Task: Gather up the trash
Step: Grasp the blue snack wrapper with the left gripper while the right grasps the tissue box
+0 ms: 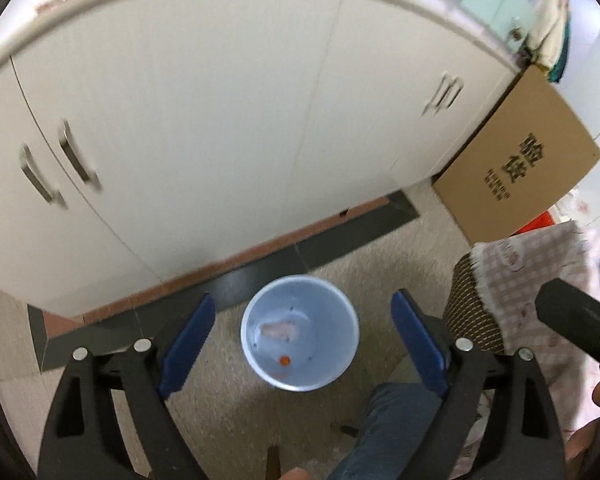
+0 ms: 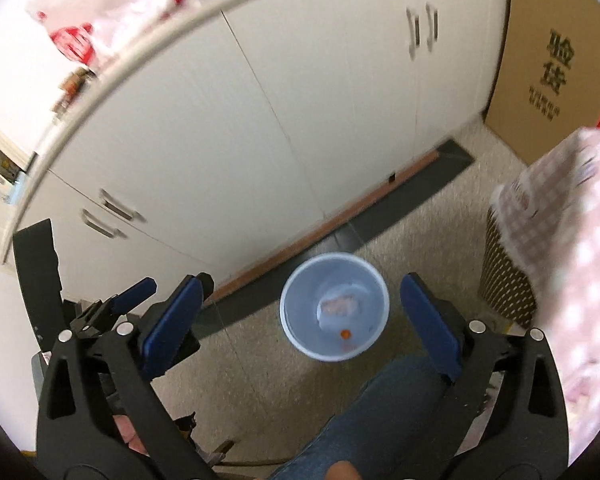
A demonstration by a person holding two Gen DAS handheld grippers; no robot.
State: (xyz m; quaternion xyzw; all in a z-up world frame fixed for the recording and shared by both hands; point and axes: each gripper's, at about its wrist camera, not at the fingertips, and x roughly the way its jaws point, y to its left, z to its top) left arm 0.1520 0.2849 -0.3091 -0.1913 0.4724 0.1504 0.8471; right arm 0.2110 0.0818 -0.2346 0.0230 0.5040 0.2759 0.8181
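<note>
A light blue bin [image 1: 334,312] stands on the speckled floor below both grippers. Inside it lie a pale crumpled piece of trash [image 1: 280,330] and a small orange scrap [image 1: 285,359]. My left gripper [image 1: 302,344] hangs above the bin, open, with nothing between its blue pads. In the right wrist view the same bin [image 2: 300,292] shows the pale trash [image 2: 338,306] and the orange scrap [image 2: 345,334]. My right gripper [image 2: 300,324] is open and empty above it. A blue fingertip [image 2: 136,292] of the left tool shows at the left edge there.
White cabinet doors [image 1: 220,120] with metal handles rise behind the bin, above a dark baseboard strip [image 1: 340,240]. A cardboard box [image 1: 520,160] leans at the right. A checked cloth [image 1: 540,280] covers a woven basket [image 1: 472,320]. A person's jeans leg [image 1: 392,420] is near the bin.
</note>
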